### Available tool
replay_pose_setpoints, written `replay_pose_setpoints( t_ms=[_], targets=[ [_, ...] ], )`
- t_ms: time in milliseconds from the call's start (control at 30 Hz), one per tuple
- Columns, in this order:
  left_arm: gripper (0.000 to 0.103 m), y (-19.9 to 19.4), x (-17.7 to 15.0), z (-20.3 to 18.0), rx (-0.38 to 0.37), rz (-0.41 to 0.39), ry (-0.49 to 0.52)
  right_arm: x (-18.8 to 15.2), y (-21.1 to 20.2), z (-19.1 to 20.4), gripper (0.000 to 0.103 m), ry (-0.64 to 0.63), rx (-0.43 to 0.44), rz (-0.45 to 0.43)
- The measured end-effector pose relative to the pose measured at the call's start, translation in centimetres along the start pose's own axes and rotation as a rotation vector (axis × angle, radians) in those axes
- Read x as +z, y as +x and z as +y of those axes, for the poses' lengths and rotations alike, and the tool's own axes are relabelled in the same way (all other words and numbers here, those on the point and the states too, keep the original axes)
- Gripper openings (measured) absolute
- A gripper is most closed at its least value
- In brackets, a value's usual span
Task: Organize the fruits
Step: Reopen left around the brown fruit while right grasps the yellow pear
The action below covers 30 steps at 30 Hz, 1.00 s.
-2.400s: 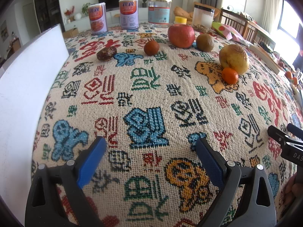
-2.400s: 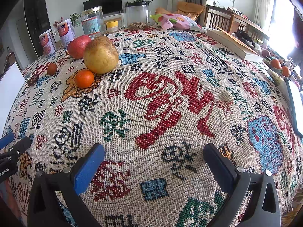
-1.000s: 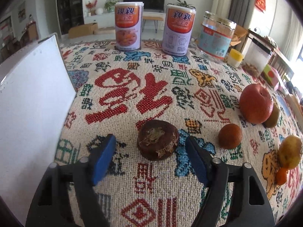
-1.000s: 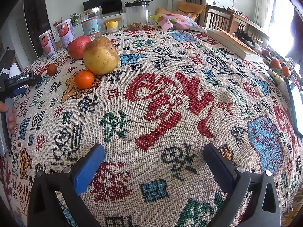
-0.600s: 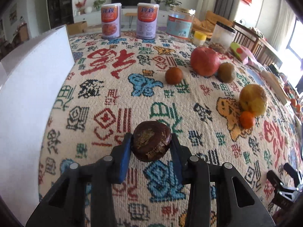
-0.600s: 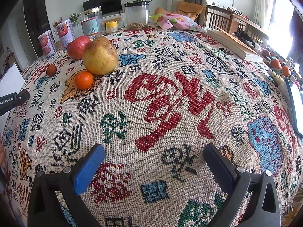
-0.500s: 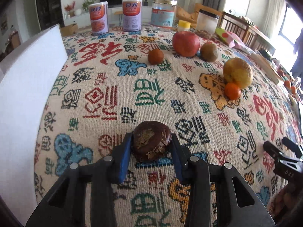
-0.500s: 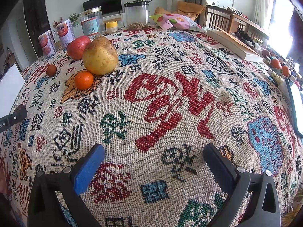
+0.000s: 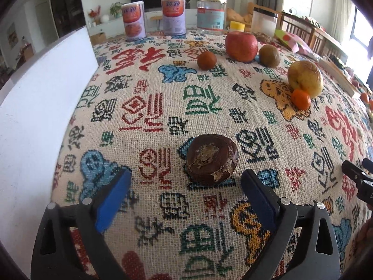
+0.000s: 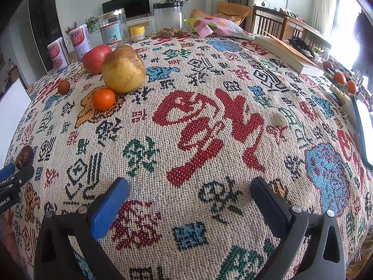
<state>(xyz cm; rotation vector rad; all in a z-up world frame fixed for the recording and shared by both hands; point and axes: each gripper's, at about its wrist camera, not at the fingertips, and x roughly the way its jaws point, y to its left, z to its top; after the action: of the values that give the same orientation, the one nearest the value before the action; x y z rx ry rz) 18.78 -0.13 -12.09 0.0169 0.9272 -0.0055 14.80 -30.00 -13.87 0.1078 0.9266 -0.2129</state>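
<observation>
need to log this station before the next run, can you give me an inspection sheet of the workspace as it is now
surface: patterned woven tablecloth, fully covered.
job's things: dark brown fruit resting on cloth, free; red apple, kiwi, small brown fruit, yellow pear beside tangerine.
clutter: two cans, jars, snack bag, book.
grippers: left gripper open, behind the dark fruit; right gripper open, empty.
cables: nothing seen.
surroundings: white board, TV, chairs.
</observation>
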Motion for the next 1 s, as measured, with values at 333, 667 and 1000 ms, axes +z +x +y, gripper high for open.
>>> replay_pose_setpoints(
  t_ms=[333,667,1000],
  targets=[
    [0.098,-0.1,-0.1,0.0,0.004,0.0,-0.001,-0.1,-0.3,-0.2,0.103,0.01,0.011,-0.011],
    [0.098,0.0,-0.1,0.1,0.003,0.0,-0.002,10.5,-1.7,6.9,0.101,-0.169,0.123,-0.06],
    [0.098,-0.1,-0.1,0.1,0.003,0.0,-0.002,14.6,6.3,4.4,0.055,0.045,0.228,0.193]
  ],
)
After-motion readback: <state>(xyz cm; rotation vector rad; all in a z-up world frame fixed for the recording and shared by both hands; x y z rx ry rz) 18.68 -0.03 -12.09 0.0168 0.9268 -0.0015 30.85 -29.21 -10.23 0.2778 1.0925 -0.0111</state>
